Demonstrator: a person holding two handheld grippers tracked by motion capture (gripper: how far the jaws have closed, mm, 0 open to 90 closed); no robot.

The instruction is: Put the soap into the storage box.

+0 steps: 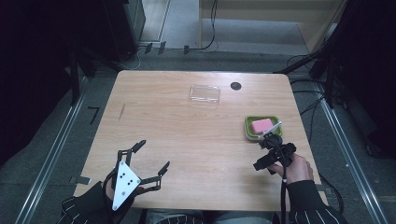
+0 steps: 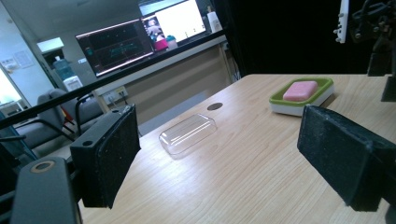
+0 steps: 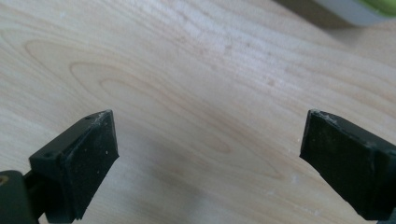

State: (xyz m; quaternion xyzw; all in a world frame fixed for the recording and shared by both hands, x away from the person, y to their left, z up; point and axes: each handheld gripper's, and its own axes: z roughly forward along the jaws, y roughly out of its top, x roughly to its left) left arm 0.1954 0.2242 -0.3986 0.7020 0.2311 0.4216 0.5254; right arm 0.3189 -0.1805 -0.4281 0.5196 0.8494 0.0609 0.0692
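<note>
A pink soap bar (image 1: 261, 125) lies in a green soap dish (image 1: 246, 127) at the table's right side. Its clear plastic lid (image 1: 205, 93) rests apart at the far middle. My right gripper (image 1: 270, 157) hovers just in front of the dish, pointing down, open over bare wood (image 3: 208, 154); a corner of the dish (image 3: 355, 11) sits at the top edge there. My left gripper (image 1: 152, 156) stands open near the front left, nothing between its jaws (image 2: 210, 154). Ahead of it lie the lid (image 2: 187, 134), the dish (image 2: 323, 87) and the soap (image 2: 301, 90).
The wooden table (image 1: 187, 140) has a small black round disc (image 1: 236, 86) near its far edge, right of the lid. Cables and metal rails run along the floor on both sides. Monitors (image 2: 116, 44) stand beyond the table in the left gripper view.
</note>
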